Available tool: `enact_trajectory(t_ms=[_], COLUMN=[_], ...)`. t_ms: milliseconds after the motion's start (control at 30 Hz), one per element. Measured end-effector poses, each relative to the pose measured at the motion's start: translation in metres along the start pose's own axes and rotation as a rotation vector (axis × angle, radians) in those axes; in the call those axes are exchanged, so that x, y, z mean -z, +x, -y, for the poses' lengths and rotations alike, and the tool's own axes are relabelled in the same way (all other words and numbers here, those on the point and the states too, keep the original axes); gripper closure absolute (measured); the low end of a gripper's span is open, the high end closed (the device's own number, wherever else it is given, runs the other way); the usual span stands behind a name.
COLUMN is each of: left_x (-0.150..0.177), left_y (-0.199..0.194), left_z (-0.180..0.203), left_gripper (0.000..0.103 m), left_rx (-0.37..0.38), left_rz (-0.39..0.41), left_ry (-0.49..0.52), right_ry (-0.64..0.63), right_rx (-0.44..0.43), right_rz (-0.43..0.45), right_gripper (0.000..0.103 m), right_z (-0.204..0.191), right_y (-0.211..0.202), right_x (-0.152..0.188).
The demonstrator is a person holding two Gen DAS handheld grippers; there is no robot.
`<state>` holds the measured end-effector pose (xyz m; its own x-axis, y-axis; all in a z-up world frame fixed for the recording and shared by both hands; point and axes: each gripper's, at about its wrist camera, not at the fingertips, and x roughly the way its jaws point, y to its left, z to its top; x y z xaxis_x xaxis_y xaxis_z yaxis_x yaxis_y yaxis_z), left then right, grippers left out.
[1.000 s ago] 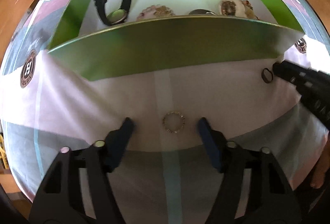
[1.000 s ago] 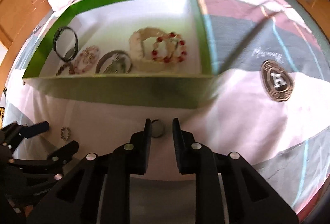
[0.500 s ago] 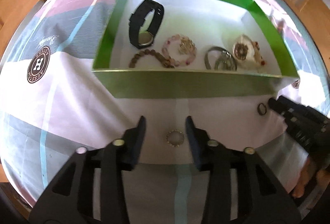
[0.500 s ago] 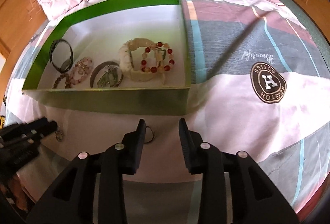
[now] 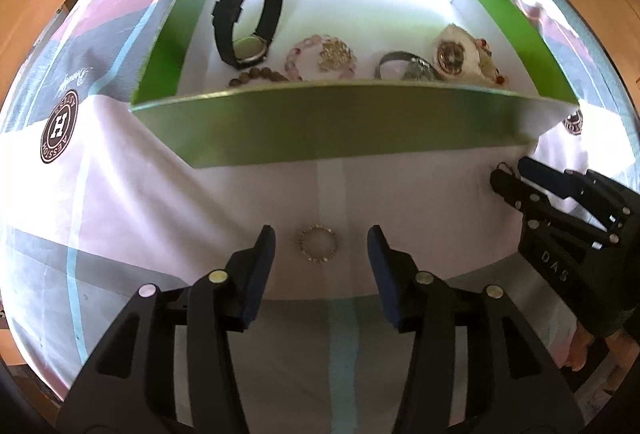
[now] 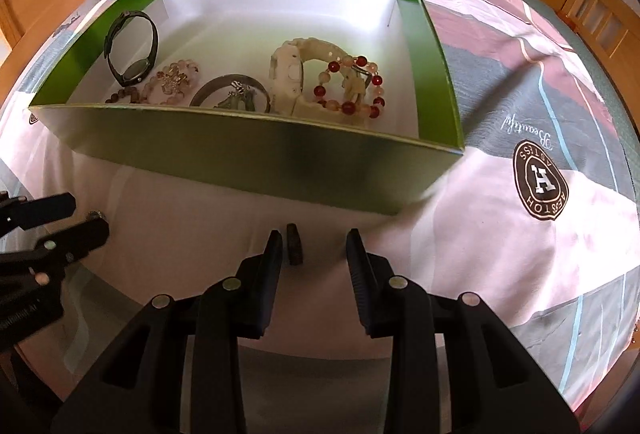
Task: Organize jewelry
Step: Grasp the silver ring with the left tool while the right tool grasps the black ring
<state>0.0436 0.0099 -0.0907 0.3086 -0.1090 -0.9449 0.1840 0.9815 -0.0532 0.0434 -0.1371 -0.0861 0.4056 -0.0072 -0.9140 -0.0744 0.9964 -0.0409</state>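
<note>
Currently, in the left wrist view, the left gripper [image 5: 320, 248] is standing open with its jaws wider apart than half a second ago, and the camera is sitting lower and closer to the bedsheet [image 5: 400, 194]. The beaded ring [image 5: 318, 243] is lying flat on the sheet between the two fingers, touching neither. The green box [image 5: 340, 130] is standing just beyond it, already holding a black watch [image 5: 248, 22], a pink bead bracelet [image 5: 320, 56] and further pieces along its near wall. At the right edge, the right gripper [image 5: 508, 174] is reaching toward a small dark ring that is mostly hidden behind its tips. The judgement: the left gripper is being lined up for a pinch on the beaded ring, and no grasp is made yet.

In the right wrist view, the right gripper [image 6: 314, 248] is likewise standing open, its jaws spread further than half a second ago. The dark ring [image 6: 294, 244] is now standing on edge between the fingers, just beside the left finger; whether it is touching that finger cannot be told. The box [image 6: 260, 154] is lying just beyond, with a red bead bracelet [image 6: 352, 86] and a white watch [image 6: 290, 74] at its right end. At the left edge, the left gripper [image 6: 80, 218] is framing the beaded ring [image 6: 96, 215].

Both rings are outside the box, so two transfers appear to be remaining. The upright ring is likely to tip or roll if the closing fingers meet it unevenly.
</note>
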Motion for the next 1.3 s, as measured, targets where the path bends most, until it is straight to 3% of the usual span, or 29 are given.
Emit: enact_trajectory(t_ms=[533,633,767,900,1067,1133,1200,1300], left_x=[0.011,0.012,0.008,-0.001,-0.007,-0.01,-0.012,-0.011], left_y=[0.011,0.01,0.011,0.011,0.002,-0.001,-0.001,0.001], left_z=[0.014,0.011,0.01,-0.002,-0.022,-0.037,-0.047,-0.048], left_gripper=[0.052,0.056,0.069,0.069,0.066,0.063,0.061,0.06], left_rx=[-0.036,-0.044,-0.065,-0.095,-0.02,0.023,0.05,0.051], left_rz=[-0.005,-0.003,0.016,0.025,0.024,0.022,0.016,0.008], left_ry=[0.038,0.038,0.049,0.021,-0.05,-0.108,-0.15,-0.157], right_ry=[-0.009,-0.012,-0.011,0.011,0.067,0.073,0.068,0.026], right_rx=[0.01,0.013,0.014,0.004,-0.021,-0.019,-0.022,-0.024], right_rz=[-0.003,-0.002,-0.002,-0.008,0.016,0.03,0.032,0.034], right_gripper=[0.068,0.068,0.067,0.066,0.065,0.057,0.056,0.054], right_z=[-0.002,-0.003,-0.004,0.002,0.018,0.02,0.02,0.01], right_y=[0.002,0.002,0.002,0.0,-0.011,-0.015,-0.016,-0.015], right_x=[0.0,0.0,0.001,-0.001,-0.003,-0.004,-0.004,-0.002])
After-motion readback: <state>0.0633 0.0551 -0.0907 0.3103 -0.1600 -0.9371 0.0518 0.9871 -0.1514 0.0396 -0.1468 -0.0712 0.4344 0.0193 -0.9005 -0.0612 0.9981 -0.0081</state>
